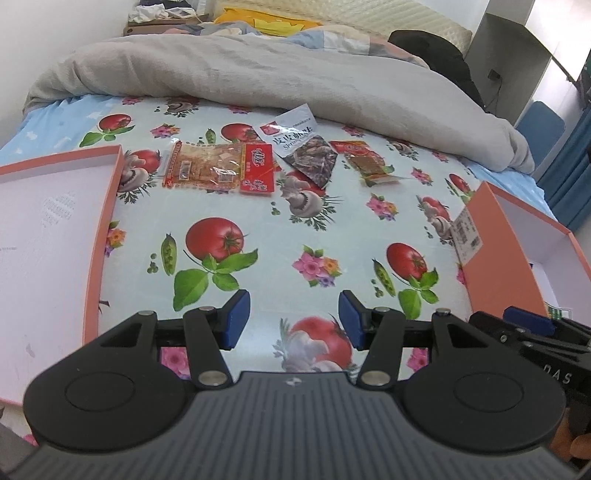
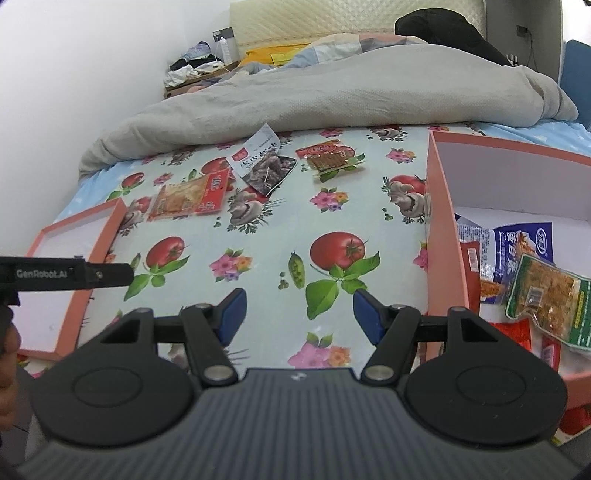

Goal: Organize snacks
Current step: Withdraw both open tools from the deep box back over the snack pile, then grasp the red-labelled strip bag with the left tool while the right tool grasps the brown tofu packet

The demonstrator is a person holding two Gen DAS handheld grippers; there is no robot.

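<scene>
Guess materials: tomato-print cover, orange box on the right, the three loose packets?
Tomato-print cover: probably glossy vinyl, shows glare. Orange box: matte cardboard, stiff straight walls, white inside. Loose packets: shiny crinkled plastic film, partly clear.

You get bright, even daylight in both views, strongest at the upper right of the left wrist view, where the window area (image 1: 576, 22) washes out to white. The glossy printed cloth (image 1: 280, 236) shows soft sheen but no harsh glare. Shadows under the snack packets (image 1: 221, 168) are faint. Fisheye bending curves the pink box (image 2: 441, 236) walls and the bed's edges. Detail stays fairly sharp centrally and softens toward the far corners.
</scene>
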